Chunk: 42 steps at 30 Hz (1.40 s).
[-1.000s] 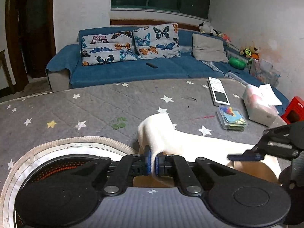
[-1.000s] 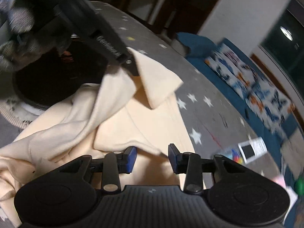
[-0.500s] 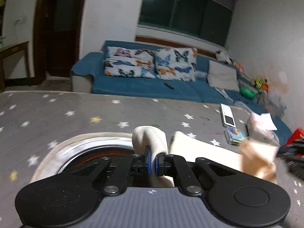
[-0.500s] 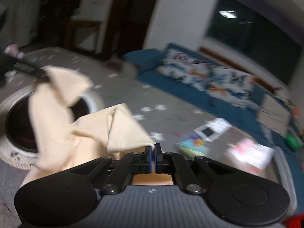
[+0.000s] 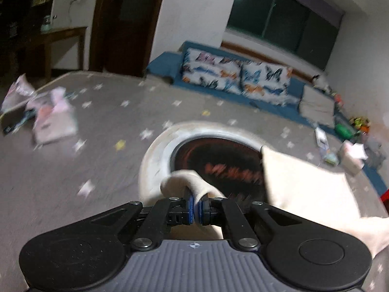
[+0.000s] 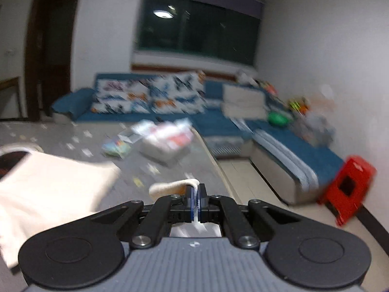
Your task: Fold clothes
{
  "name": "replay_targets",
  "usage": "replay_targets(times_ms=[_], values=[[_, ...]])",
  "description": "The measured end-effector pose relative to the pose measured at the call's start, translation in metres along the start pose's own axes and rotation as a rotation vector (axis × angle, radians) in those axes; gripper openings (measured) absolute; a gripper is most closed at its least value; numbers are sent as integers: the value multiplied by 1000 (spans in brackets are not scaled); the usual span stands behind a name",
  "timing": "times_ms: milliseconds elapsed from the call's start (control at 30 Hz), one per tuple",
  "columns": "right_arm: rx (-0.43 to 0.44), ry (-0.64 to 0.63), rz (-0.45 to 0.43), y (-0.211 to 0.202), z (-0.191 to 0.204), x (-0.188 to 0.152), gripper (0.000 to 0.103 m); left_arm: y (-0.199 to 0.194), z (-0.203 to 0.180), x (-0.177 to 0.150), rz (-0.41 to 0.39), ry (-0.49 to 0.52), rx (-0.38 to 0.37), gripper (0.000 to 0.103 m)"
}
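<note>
A cream garment hangs stretched between my two grippers above the grey star-patterned table. My left gripper is shut on a bunched edge of it, over the round white-rimmed black disc. My right gripper is shut on another edge, and the garment spreads to its left. Both views are blurred by motion.
Pink packets lie at the table's far left. A tissue pack and a small colourful box lie near the table's right edge. A blue sofa with butterfly cushions stands behind. A red stool stands on the floor at right.
Both grippers have lifted and swung apart, the left towards the left, the right towards the right. The garment is pulled up off the table. The right gripper went from open to shut on it.
</note>
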State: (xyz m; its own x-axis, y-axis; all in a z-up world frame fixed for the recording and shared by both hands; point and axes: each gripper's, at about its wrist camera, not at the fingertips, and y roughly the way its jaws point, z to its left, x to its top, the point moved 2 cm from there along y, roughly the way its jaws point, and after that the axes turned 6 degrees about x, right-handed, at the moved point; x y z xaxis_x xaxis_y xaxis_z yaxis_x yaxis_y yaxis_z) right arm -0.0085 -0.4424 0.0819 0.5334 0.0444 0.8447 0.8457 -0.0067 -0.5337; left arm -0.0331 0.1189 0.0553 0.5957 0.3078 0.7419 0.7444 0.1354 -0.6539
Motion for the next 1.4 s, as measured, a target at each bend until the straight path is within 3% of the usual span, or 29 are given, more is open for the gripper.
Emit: replay_targets(times_ms=[167, 267, 300, 400, 467, 567, 667, 967, 1167, 1400], values=[[-72, 107, 127, 23, -27, -45, 6, -3, 6, -18, 51, 24, 42, 12], [-88, 180, 139, 17, -40, -60, 8, -18, 5, -18, 18, 57, 55, 20], [-81, 176, 130, 10, -40, -61, 11, -24, 4, -18, 3, 72, 55, 29], [-52, 131, 109, -8, -32, -61, 17, -43, -5, -27, -28, 126, 35, 38], [9, 88, 102, -19, -21, -54, 18, -54, -13, -33, -45, 163, 4, 37], [102, 23, 96, -27, 2, -51, 25, -63, -37, -44, -39, 211, -96, 36], [222, -58, 87, -30, 38, -43, 25, -69, -67, -57, -33, 280, -196, 33], [530, -224, 109, -38, 143, -41, 25, -45, -133, -81, 18, 385, -375, 28], [664, -327, 178, -29, 200, -61, 25, -32, -143, -104, 96, 427, -422, 28], [735, -426, 277, -39, 213, -85, 26, -38, -135, -119, 154, 432, -474, 28]])
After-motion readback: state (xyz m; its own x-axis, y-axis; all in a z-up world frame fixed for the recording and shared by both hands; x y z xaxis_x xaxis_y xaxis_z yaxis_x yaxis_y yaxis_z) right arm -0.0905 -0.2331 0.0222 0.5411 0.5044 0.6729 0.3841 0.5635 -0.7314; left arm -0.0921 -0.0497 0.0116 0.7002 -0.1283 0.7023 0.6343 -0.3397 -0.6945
